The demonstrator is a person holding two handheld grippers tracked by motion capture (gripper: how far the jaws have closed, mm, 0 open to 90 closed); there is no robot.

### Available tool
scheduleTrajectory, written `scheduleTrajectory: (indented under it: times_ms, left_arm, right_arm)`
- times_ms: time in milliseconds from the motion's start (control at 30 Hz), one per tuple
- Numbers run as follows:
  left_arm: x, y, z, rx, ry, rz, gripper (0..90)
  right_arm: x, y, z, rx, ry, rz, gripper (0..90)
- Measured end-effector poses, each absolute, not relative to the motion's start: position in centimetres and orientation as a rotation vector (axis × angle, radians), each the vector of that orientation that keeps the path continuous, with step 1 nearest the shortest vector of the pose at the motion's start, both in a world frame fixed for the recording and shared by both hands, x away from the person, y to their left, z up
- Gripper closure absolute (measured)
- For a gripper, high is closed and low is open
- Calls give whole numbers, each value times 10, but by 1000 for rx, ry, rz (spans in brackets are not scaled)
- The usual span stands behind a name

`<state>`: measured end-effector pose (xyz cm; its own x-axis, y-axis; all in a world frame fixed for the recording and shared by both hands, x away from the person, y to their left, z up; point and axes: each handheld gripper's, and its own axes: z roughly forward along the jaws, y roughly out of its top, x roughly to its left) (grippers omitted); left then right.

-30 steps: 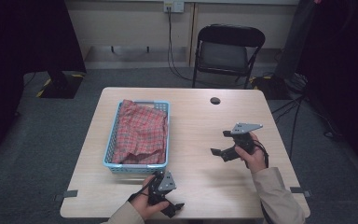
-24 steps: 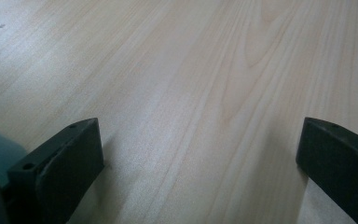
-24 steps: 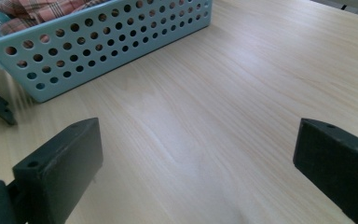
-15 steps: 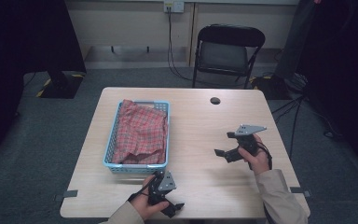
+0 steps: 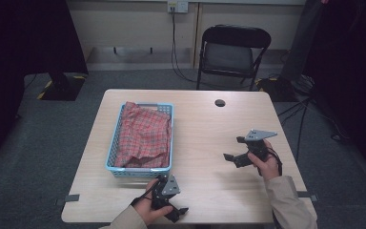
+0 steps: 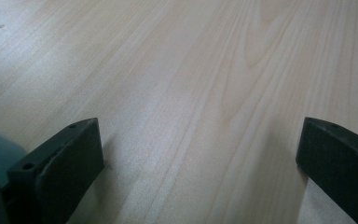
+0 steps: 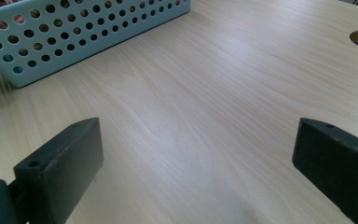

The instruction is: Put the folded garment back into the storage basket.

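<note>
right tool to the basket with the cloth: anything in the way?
Nothing visible. Bare table lies between the open right tool and the blue basket holding the red checked cloth.

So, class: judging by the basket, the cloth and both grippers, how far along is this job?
Done: the red checked cloth lies bunched in the blue basket. In hand: nothing; the left gripper and right gripper have open, empty jaws over bare table. Left: seemingly any handling of the cloth, since neither gripper touches it.
</note>
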<state>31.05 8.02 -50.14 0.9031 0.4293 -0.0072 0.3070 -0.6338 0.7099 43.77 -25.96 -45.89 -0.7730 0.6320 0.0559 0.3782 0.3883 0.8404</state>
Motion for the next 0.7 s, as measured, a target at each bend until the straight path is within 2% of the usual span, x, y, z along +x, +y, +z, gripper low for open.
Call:
scheduleTrajectory:
  times_ms: [700]
  left_arm:
    - [311,80,-501,2305,517,205,0]
  right_arm:
    - [435,-274,-471,912,2368,1273,11]
